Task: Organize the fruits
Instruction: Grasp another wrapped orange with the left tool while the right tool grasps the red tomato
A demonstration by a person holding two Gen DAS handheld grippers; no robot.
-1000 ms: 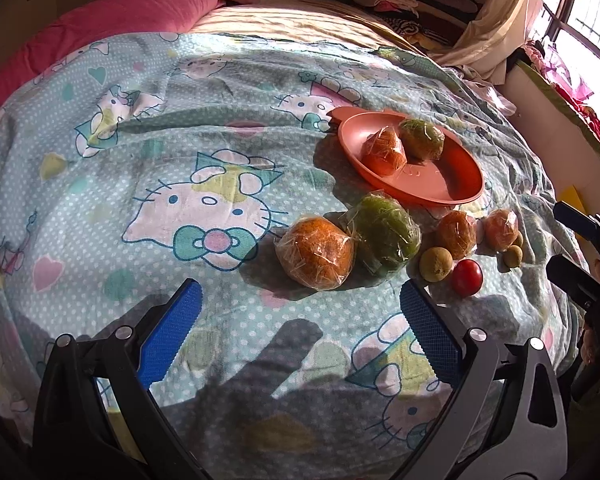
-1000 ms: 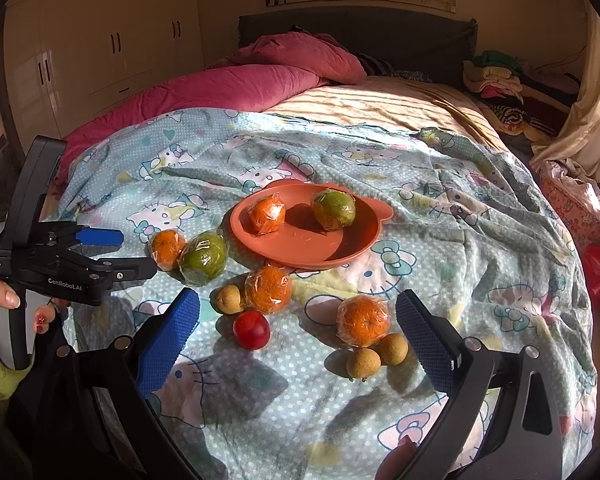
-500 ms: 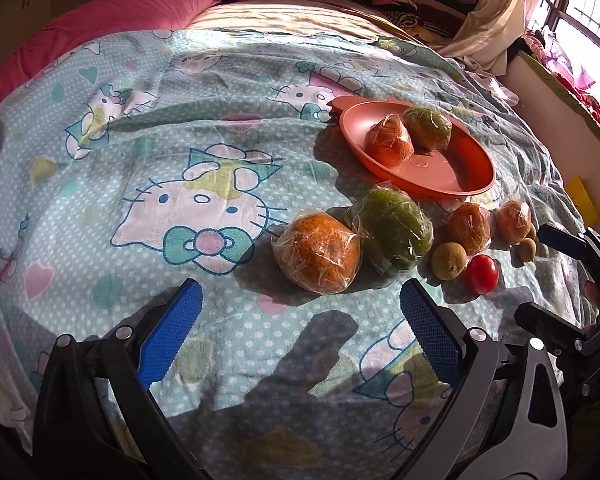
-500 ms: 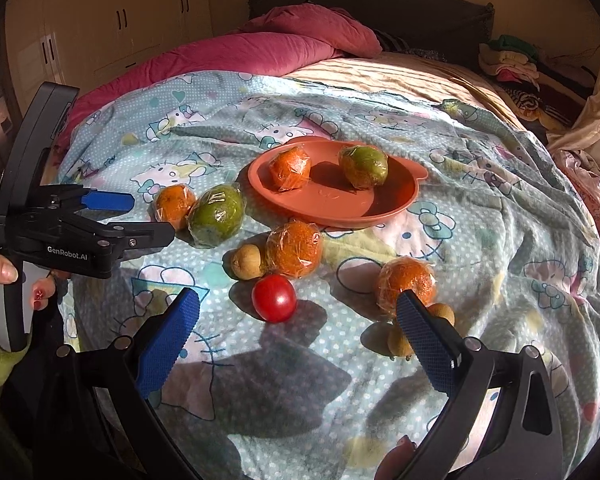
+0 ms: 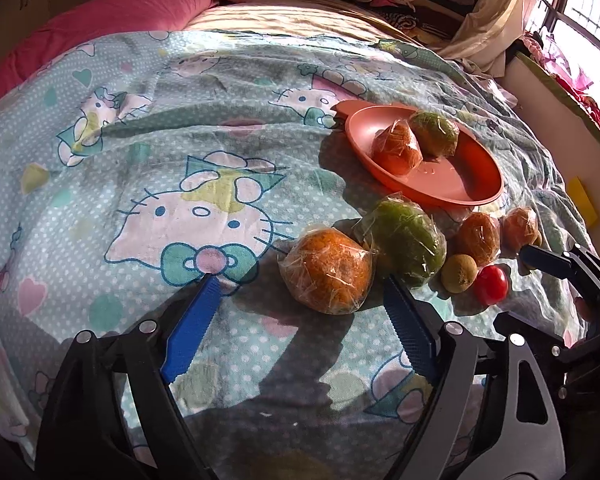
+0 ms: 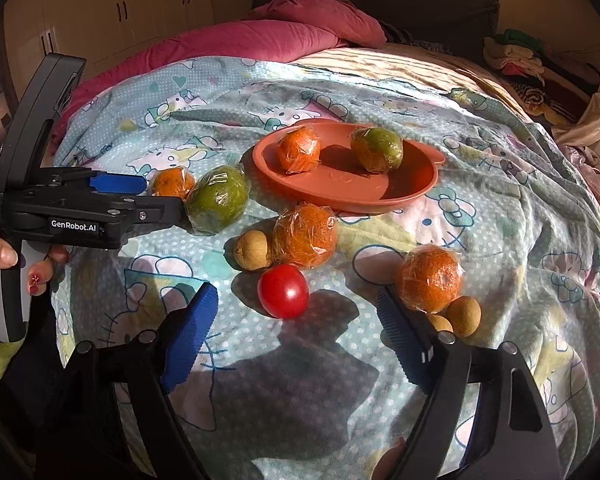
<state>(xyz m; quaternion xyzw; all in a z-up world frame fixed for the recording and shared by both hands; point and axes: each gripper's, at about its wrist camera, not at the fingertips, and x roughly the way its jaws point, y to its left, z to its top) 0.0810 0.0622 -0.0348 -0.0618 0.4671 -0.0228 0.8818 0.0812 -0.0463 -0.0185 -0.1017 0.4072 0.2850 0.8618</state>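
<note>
Risk: the plastic film on the wrapped orange [image 5: 327, 276] is slippery, so pads closing off-centre could push it along the soft bedsheet [image 5: 148, 152] into the wrapped green fruit [image 5: 405, 241] touching it. The left gripper [image 5: 300, 320] is part open and empty (jaws just narrowed); the orange lies just beyond its tips, toward the right finger. The right gripper [image 6: 296, 328], likewise narrowed and empty, frames the tomato [image 6: 283, 290] just ahead. Farther back, the orange plate [image 6: 380, 196] holds two wrapped fruits.
</note>
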